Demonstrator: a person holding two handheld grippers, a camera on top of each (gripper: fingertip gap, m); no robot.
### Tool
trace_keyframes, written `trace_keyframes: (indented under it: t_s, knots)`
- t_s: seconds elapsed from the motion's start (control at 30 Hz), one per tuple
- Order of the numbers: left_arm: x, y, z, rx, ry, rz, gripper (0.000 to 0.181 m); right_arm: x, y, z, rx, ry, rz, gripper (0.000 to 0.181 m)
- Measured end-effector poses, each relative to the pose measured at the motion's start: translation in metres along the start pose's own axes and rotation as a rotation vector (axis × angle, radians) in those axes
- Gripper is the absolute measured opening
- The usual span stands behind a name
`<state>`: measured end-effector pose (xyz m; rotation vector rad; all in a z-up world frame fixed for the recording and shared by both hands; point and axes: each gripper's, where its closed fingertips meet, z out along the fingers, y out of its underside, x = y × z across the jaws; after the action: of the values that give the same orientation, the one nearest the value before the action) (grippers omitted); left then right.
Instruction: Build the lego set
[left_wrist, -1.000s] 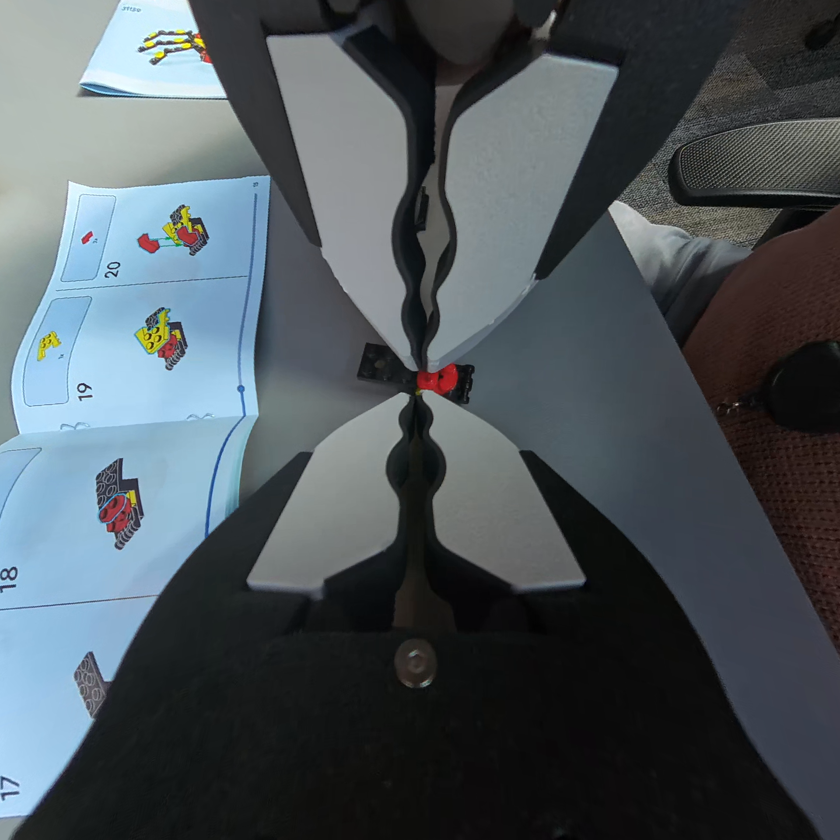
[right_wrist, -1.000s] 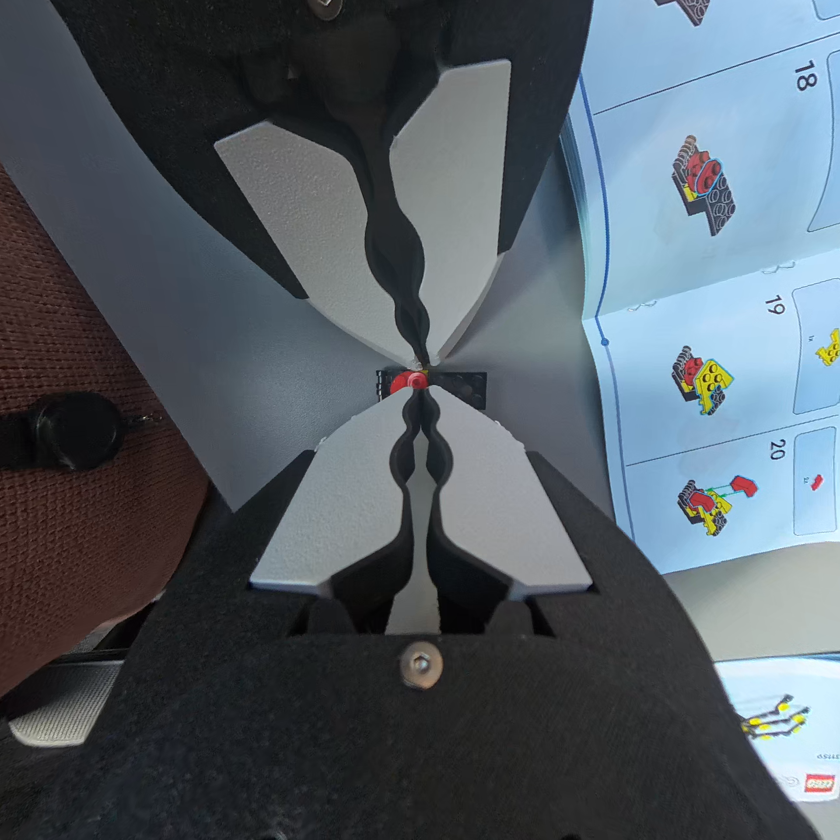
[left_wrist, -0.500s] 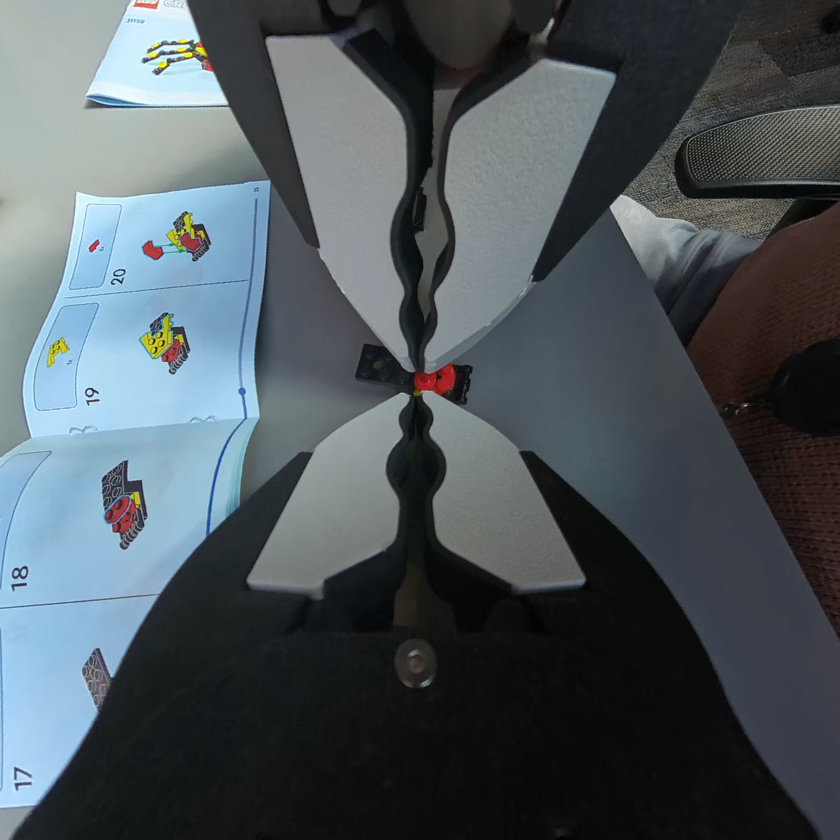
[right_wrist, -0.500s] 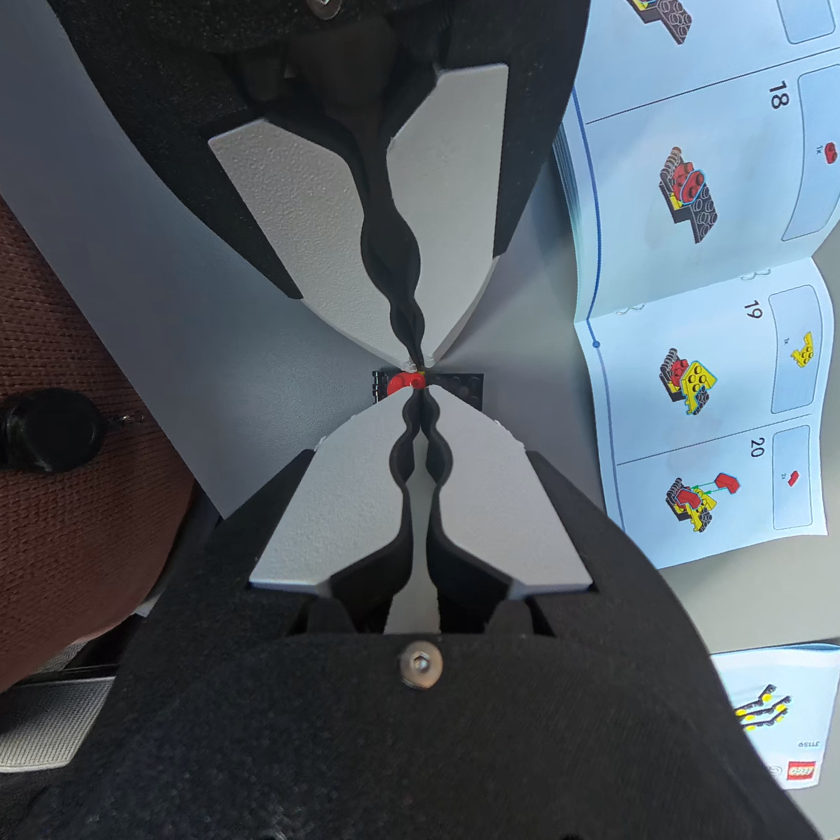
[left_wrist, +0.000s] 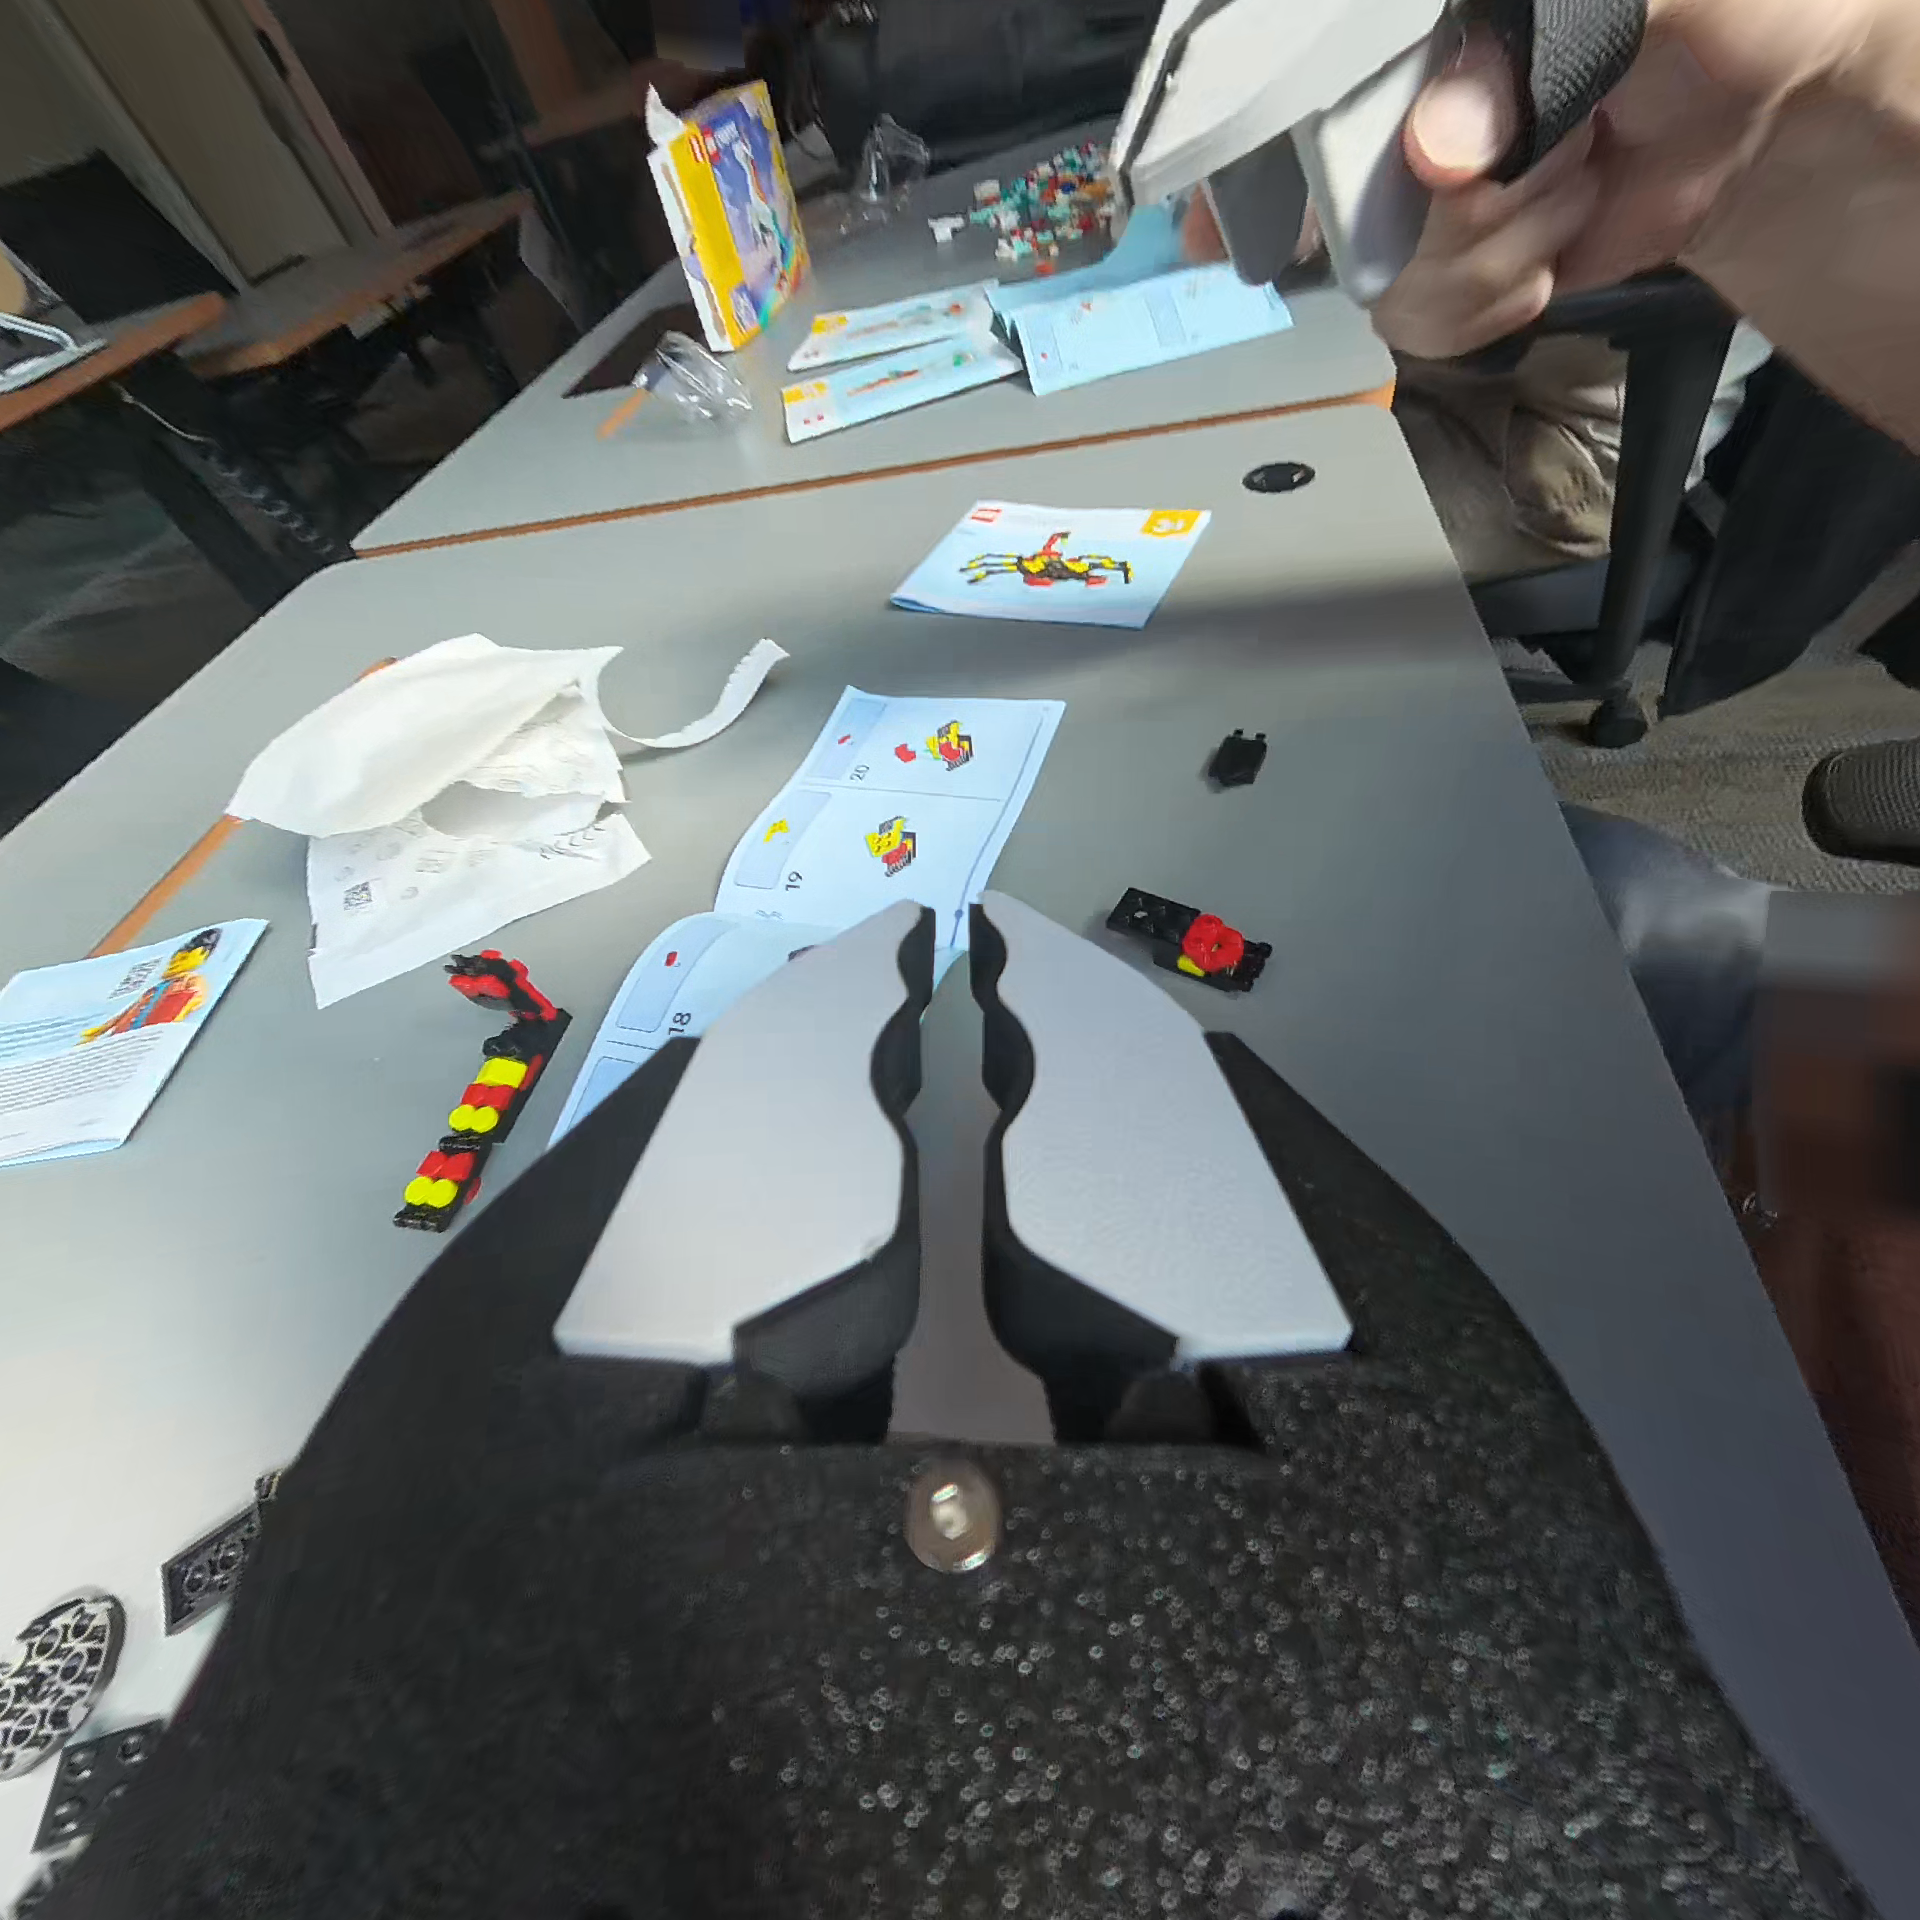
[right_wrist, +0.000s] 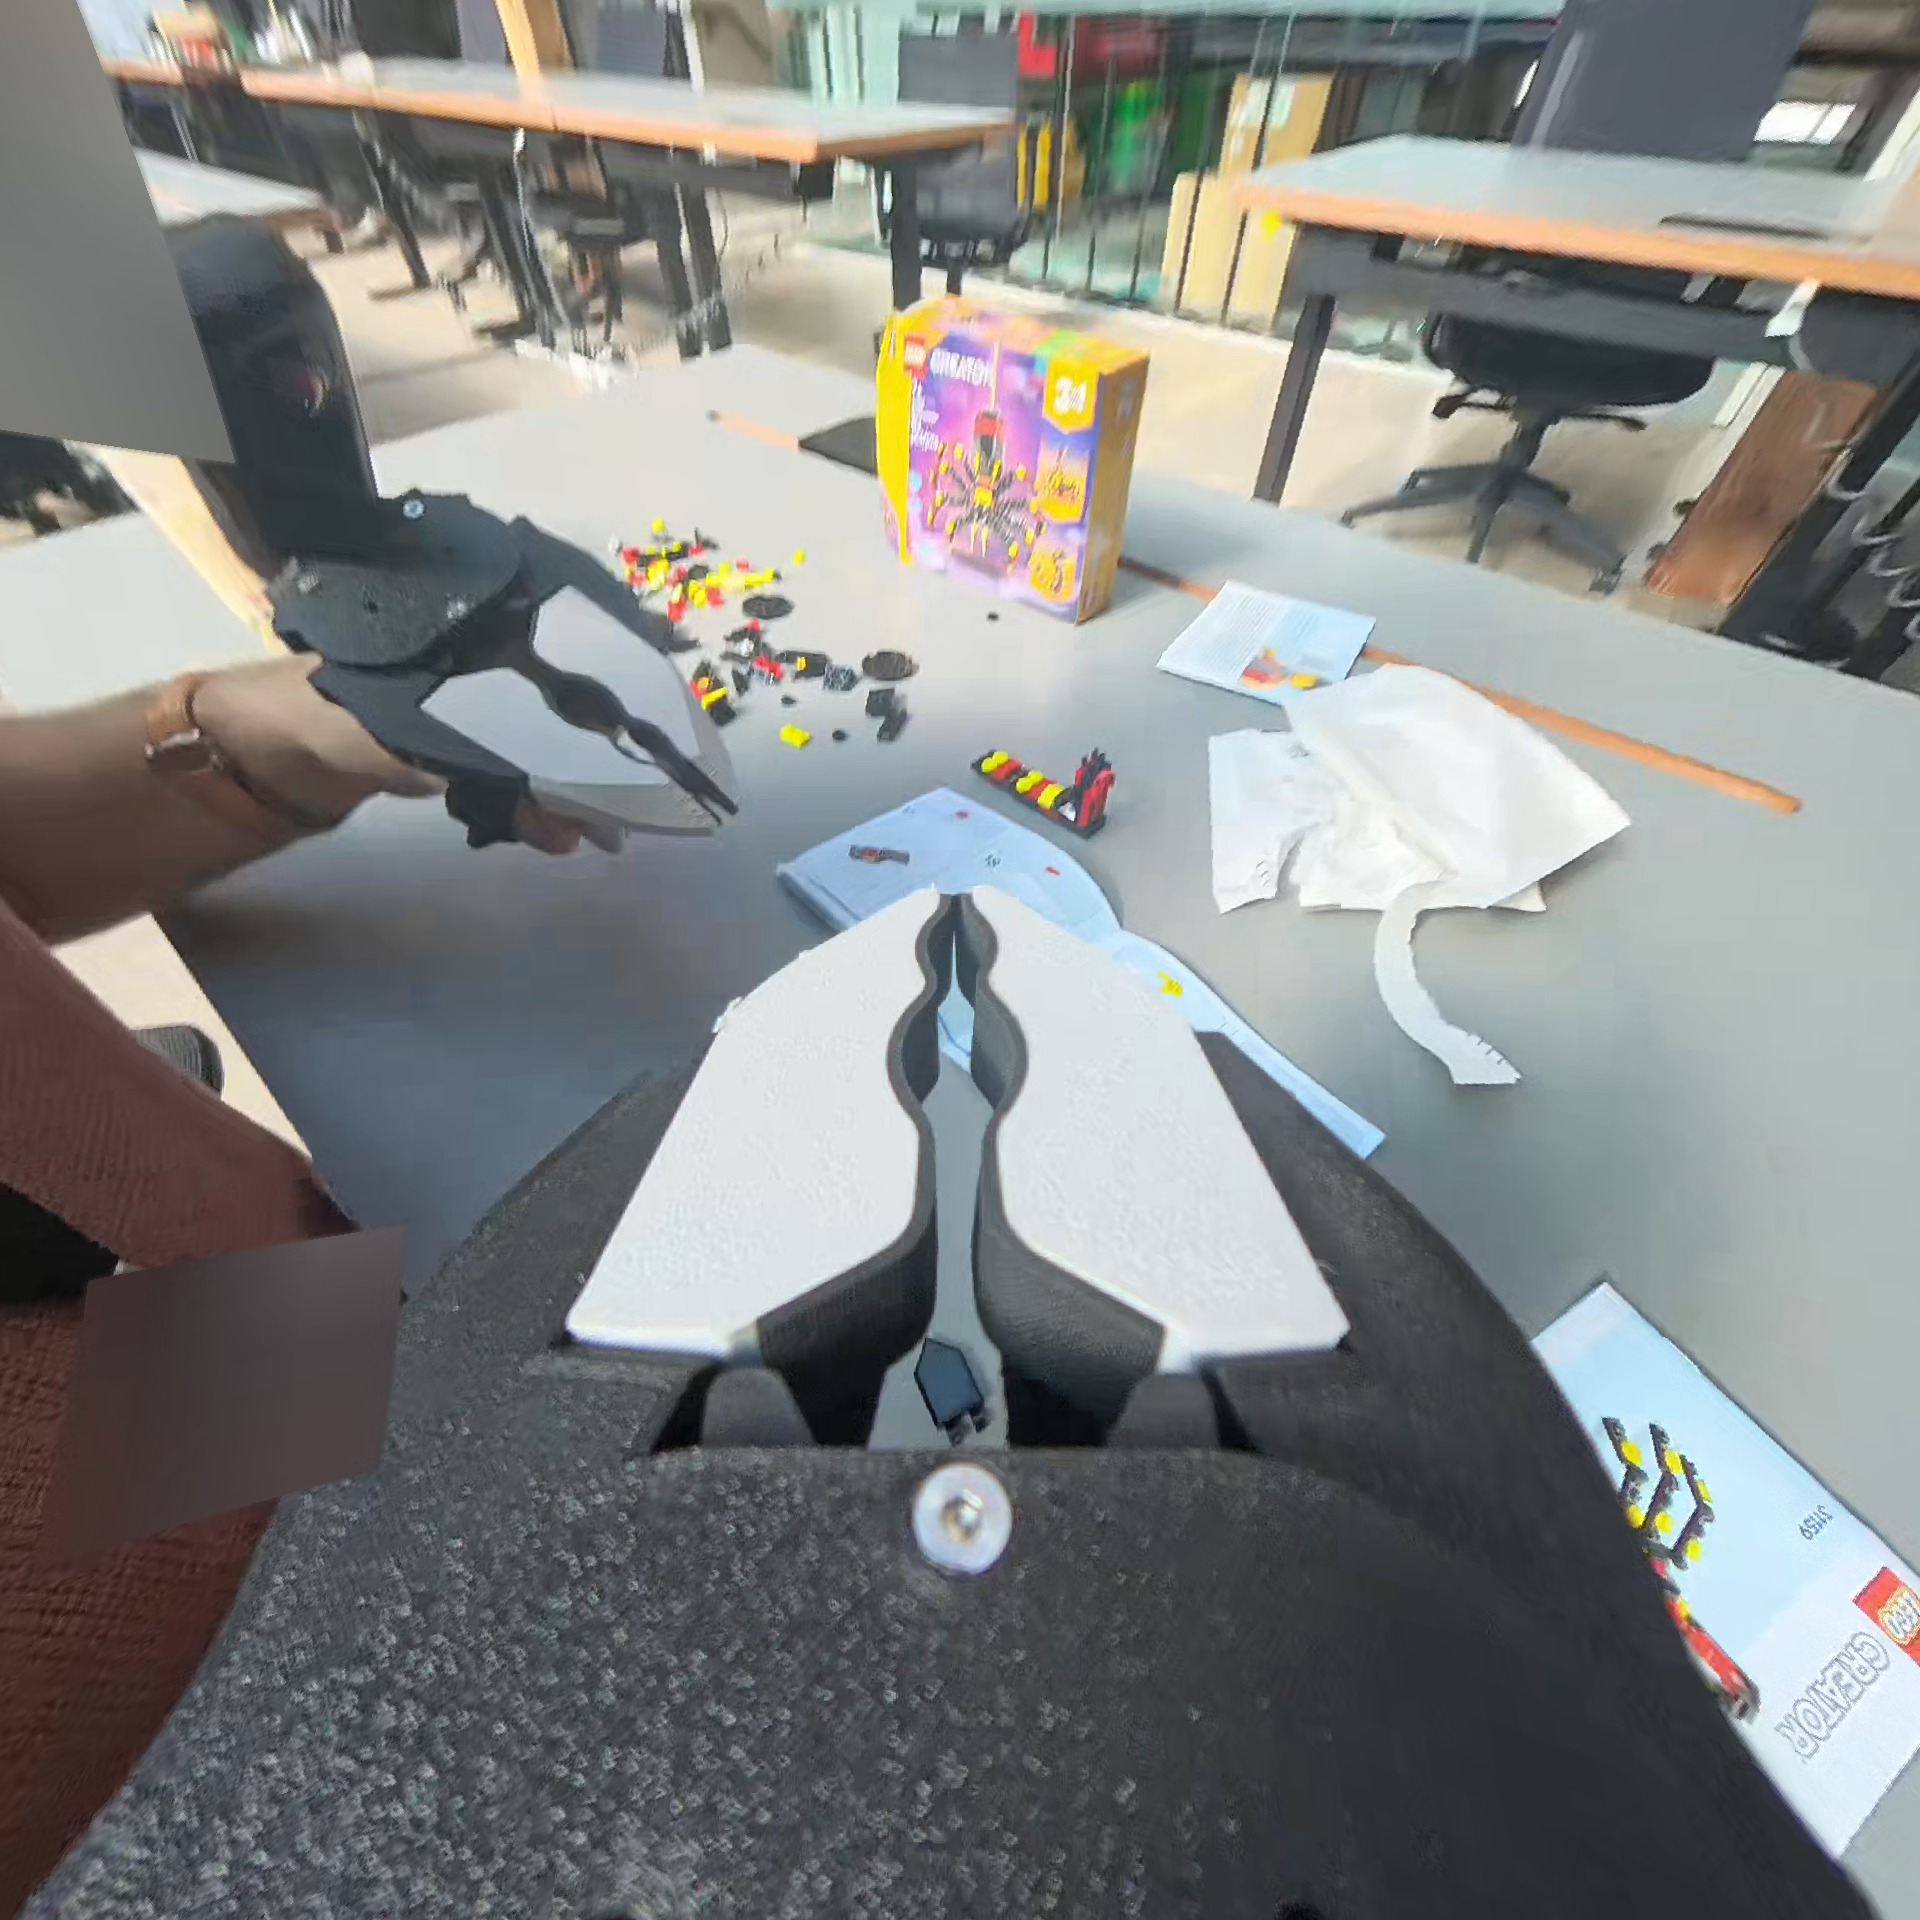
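A small black plate with a red piece on it (left_wrist: 1190, 940) lies on the grey table (left_wrist: 1351, 1039), to the right of my left gripper (left_wrist: 951, 914). That gripper is shut and empty, held above the open instruction booklet (left_wrist: 894, 800). My right gripper (right_wrist: 951, 899) is shut and empty, above the same booklet (right_wrist: 1039, 904). A long black, red and yellow assembly (left_wrist: 478, 1091) lies left of the booklet and also shows in the right wrist view (right_wrist: 1044, 790). The left gripper shows in a hand in the right wrist view (right_wrist: 722, 808). A small black piece (left_wrist: 1236, 756) lies farther back.
A pile of loose bricks (right_wrist: 727, 623) and the set's box (right_wrist: 1003, 468) are at the table's far side. A torn white paper bag (left_wrist: 447, 748) and a closed booklet (left_wrist: 1049, 566) lie nearby. A second table behind holds another box (left_wrist: 727, 218).
Both grippers were tip to tip over the black plate with the red piece. They have let go and pulled back and up; the plate now lies free on the table.
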<state>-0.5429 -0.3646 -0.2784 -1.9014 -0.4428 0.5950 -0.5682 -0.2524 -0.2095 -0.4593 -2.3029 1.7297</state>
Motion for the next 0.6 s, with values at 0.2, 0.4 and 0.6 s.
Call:
trace_keyframes:
  t_s: [0.2,0.4,0.6]
  knots:
    - [-0.009,-0.017,-0.026,0.200,-0.138,-0.026,0.016,0.011,-0.003,-0.024,0.301,0.100,0.058,0.013]
    - [-0.035,-0.024,-0.021,0.286,-0.256,0.042,0.027,0.020,-0.005,0.013,0.354,0.102,-0.004,0.026]
    - [-0.083,-0.034,-0.035,0.361,-0.524,0.222,0.032,0.052,-0.057,0.073,0.514,0.180,-0.248,0.027]
